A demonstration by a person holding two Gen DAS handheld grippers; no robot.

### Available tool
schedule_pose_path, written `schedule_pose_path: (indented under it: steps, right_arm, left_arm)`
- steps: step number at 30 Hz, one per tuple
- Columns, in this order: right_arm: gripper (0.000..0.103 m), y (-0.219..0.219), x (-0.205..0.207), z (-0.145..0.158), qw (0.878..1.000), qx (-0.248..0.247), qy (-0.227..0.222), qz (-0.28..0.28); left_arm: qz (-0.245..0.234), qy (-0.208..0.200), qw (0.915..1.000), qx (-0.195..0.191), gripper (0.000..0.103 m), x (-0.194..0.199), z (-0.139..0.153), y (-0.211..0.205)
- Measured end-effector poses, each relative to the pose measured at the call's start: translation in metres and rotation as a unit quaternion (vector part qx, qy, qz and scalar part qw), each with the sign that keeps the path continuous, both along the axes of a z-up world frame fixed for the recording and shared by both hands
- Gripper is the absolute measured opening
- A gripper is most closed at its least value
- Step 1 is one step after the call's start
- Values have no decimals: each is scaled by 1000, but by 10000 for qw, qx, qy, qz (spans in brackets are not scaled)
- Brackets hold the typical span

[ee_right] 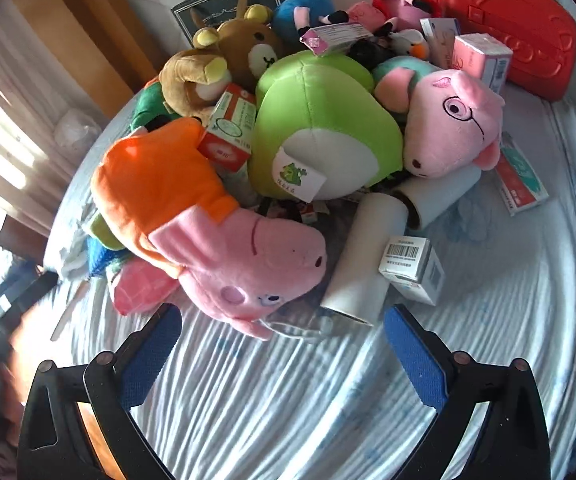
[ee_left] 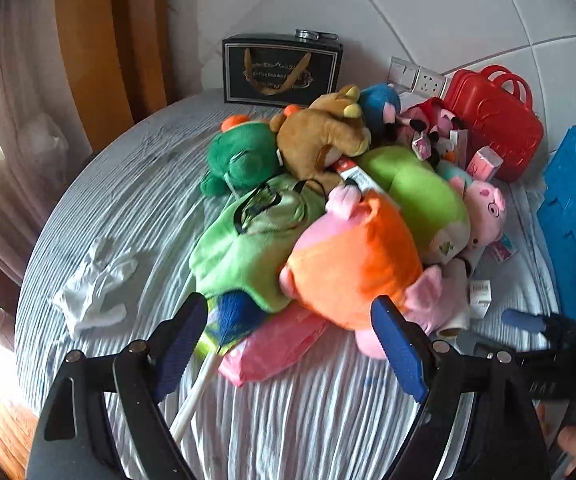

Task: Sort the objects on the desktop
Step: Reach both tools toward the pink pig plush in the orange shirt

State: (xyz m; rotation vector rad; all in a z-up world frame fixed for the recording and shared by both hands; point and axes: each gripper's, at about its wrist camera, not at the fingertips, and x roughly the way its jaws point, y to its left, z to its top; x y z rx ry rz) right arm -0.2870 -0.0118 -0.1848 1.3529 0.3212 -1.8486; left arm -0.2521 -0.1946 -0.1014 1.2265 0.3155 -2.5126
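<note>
Left wrist alone shows white socks [ee_left: 95, 284]; right wrist alone a barcoded box [ee_right: 410, 270]; both claws spread, empty.

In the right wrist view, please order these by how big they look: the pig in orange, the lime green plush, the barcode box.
1. Pig in orange, though it lies nearest the camera.
2. Lime green plush, close behind; the ranking of these two is unsure.
3. Barcode box, clearly smallest.

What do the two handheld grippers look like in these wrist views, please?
Both look alike. The left gripper and the right gripper each have a black frame with two angled arms, round metal pivot bolts, and blue ribbed pads on the fingers. No cables or sleeves can be made out.
</note>
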Motion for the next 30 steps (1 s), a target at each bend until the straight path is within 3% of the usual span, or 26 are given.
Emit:
schedule_pose_path:
  steps: [2,6,7,9,10,12,17,23,28,30]
  right_arm:
    - [102,4,4,2,9999,31,97,-17]
    - [72,14,-4,7,9994,95,232,-249]
    - [72,17,-7,9,9992,90,244,-309]
    - [72,22,-12,10,9988,33,239,-432]
    - [72,24,-14,11,9985,8,240,-490]
    - [72,28,-15,12,9982,-35,257,-538]
    - [72,27,-18,14,9979,-151,238,-576]
    - [72,-5,8,0,9997,-243,-79,-50]
    - [73,-20,55,-31,9977,98,-290,611]
    - [78,-18,66,-43,9961,156,-463,731]
  left_arm:
    - [-52,-1,9999,-137,84,-26,5,6]
    - [4,-44,9995,-308,84,-85,0,12]
    - [-17,-131,9994,-319,84,-95,-6,12]
    - [-157,-693,9972,-242,84,-110,-34,14]
    - [-230,-778,9966,-129,82,-104,-45,16]
    - [-304,-577,9979,-8,82,-76,-54,17]
    - [-174,-161,9987,458,87,2,-57,3]
    - [-213,-383,9990,16,87,54,-65,4]
    - [-305,-648,9973,-136,87,87,-84,-2]
    - [-343,-728,9967,-128,87,98,-89,-4]
